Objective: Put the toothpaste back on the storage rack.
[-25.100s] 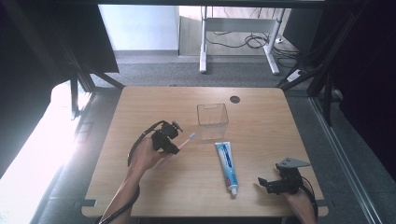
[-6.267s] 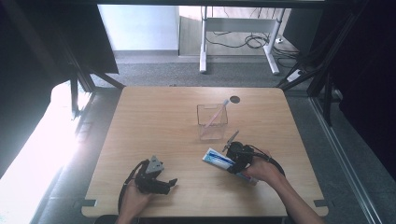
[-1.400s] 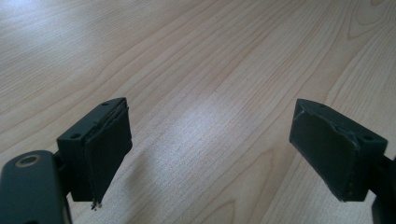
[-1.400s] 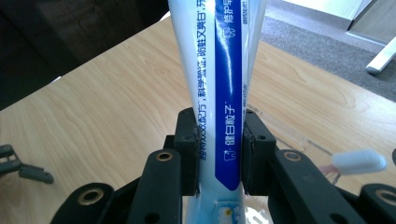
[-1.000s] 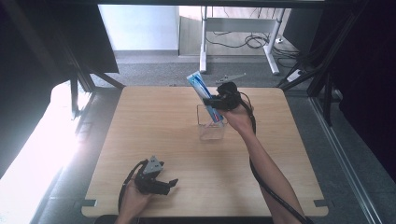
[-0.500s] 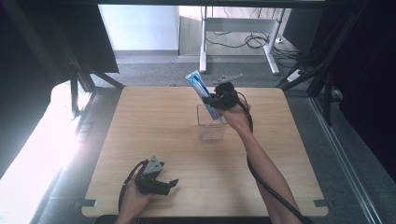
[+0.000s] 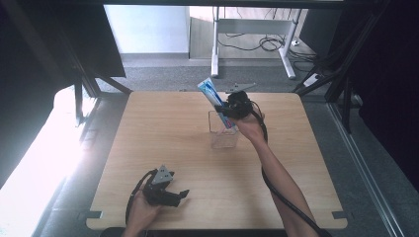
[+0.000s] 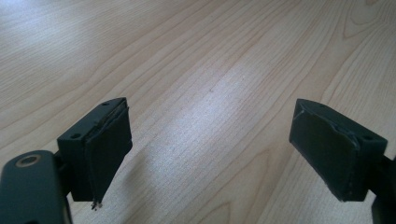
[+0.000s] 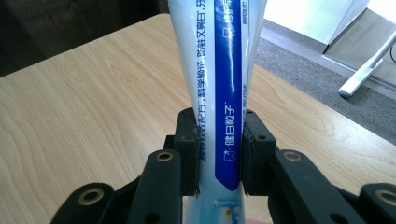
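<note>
The tube (image 7: 216, 102) is held tilted above the far middle of the table (image 7: 148, 148), its lower end already inside the clear box (image 7: 223, 131) and its flat crimped end leaning up and away toward the far left. In the right gripper view the tube (image 9: 219, 84) is seen clamped across its width by the two black jaws, which are closed on it near the lower part of its printed face; the right gripper (image 7: 236, 104) is placed just above the box rim, with the hand (image 7: 249, 126) behind it. The step in hand is judged to be the lowering of the tube into the box. It would be done well if the tube were brought closer to upright first, so that the lower end is not dragged along the near wall and the light box is not pushed or tipped. The descent should be kept slow and straight until the lower end is felt to rest on the bottom; only then should the jaws be opened, and the gripper lifted clear without catching the rim. Whether the end has reached the bottom cannot be told through the clear wall. The left gripper (image 7: 168, 190) is rested near the front edge, well apart from the box, and in its own view the jaws are seen wide open over bare wood, with nothing between them; it could be used to steady the box if needed
</note>
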Action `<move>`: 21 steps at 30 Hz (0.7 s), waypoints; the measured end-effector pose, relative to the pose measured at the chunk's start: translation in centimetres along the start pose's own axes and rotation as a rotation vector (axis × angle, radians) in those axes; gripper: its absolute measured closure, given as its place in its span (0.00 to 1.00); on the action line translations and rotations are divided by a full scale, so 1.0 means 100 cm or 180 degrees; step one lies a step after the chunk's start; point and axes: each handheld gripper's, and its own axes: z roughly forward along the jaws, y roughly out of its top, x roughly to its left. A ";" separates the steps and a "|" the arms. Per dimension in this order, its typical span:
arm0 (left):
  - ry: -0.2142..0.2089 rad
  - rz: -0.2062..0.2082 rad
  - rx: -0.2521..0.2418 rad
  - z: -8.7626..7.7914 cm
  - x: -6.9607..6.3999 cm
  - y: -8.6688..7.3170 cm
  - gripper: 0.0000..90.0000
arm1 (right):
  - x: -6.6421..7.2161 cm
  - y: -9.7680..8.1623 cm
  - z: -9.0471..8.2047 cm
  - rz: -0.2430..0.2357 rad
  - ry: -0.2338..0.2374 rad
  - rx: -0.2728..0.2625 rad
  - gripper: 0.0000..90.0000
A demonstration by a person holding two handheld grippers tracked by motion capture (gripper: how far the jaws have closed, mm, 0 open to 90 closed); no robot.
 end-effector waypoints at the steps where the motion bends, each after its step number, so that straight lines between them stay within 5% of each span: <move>1: 0.0000 0.0002 0.0002 0.000 0.000 0.000 0.15 | 0.000 -0.001 0.001 -0.0005 -0.0007 0.0002 0.81; 21: -0.0010 -0.0002 -0.0001 0.001 -0.001 0.000 0.15 | -0.001 -0.021 0.016 0.0005 -0.0052 0.0161 0.80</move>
